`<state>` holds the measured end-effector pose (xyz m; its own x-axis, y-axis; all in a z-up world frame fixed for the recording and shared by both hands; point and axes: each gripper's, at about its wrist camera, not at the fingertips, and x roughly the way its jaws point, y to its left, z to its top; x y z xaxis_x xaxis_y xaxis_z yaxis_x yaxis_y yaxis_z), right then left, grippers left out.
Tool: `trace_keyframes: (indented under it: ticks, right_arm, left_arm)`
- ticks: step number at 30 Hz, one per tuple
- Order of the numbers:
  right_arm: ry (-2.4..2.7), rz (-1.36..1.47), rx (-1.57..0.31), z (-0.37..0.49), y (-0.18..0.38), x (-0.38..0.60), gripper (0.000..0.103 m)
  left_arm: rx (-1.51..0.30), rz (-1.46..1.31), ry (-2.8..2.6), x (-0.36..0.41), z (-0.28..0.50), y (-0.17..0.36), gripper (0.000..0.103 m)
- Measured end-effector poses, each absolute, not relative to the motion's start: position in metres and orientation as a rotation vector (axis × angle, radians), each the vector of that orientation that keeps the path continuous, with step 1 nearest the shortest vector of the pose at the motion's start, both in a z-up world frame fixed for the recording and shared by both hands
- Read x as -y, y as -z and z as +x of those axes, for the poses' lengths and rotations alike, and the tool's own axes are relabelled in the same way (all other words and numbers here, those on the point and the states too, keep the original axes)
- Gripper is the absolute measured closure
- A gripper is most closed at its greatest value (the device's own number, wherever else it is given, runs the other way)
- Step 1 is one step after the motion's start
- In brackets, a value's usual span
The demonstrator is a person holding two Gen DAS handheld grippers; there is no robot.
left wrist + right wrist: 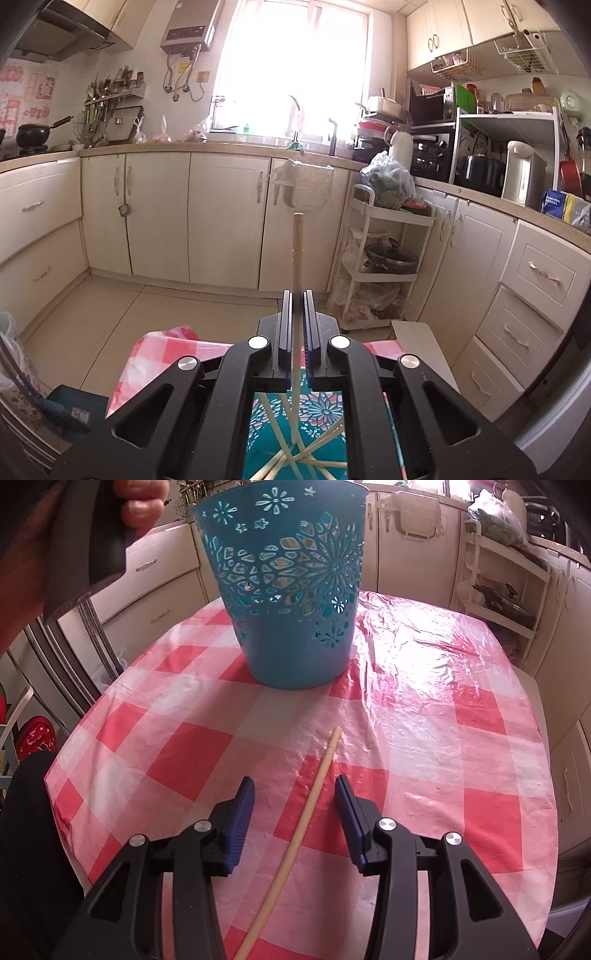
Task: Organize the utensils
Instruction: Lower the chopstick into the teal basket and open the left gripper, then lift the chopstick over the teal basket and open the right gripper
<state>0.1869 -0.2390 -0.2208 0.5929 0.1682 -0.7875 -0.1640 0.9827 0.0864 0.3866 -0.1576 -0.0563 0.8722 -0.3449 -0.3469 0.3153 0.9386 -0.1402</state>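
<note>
Left gripper [296,295] clamping chopstick [297,243] above basket [284,583], more chopsticks lying inside; thin stick risking pivoting or missing rim on release

Right gripper [294,794] standing apart, straddling second chopstick [314,797] lying on bench [443,738]; round stick risking rolling away at closing

The tablecloth [424,709] is glossy, wrinkled plastic film. The basket [291,590], at 12 o'clock, is matt perforated plastic. The chopstick [314,794] is smooth pale wood. Gripper pads [240,823] are ribbed.
</note>
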Motion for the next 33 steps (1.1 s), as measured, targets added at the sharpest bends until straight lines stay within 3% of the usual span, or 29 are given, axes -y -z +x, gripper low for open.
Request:
trace_keyframes:
  ticks: [4,6,8,10,13,15,16,24,33]
  right_arm:
    - [-0.207,0.064,-0.923,0.188,0.220,0.247,0.059]
    - [-0.199,0.057,-0.922,0.187,0.220,0.247,0.063]
    - [-0.175,0.001,-0.915,0.185,0.220,0.243,0.069]
    - [-0.150,-0.075,-0.902,0.183,0.221,0.236,0.074]
    - [-0.140,-0.104,-0.891,0.181,0.222,0.232,0.076]
    - [-0.135,-0.104,-0.894,0.181,0.222,0.232,0.093]
    - [-0.134,-0.076,-0.906,0.181,0.221,0.236,0.096]
    - [-0.192,0.387,-0.863,0.169,0.187,0.302,0.097]
    - [-0.268,0.512,-0.551,0.175,0.066,0.313,0.097]
  left_arm:
    - [-0.445,-0.034,0.369,0.156,0.381,0.070,0.098]
    - [-0.472,-0.016,0.356,0.150,0.375,0.074,0.091]
    - [-0.476,-0.012,0.325,0.138,0.365,0.074,0.061]
    - [-0.455,-0.018,0.280,0.124,0.352,0.070,0.043]
    - [-0.445,-0.027,0.240,0.099,0.332,0.066,0.034]
    - [-0.440,-0.036,0.207,0.081,0.318,0.067,0.028]
    - [-0.444,-0.039,0.190,0.072,0.312,0.070,0.024]
    - [-0.582,-0.064,0.103,0.013,0.281,0.123,0.019]
    - [-0.737,-0.024,0.127,0.013,0.275,0.180,0.018]
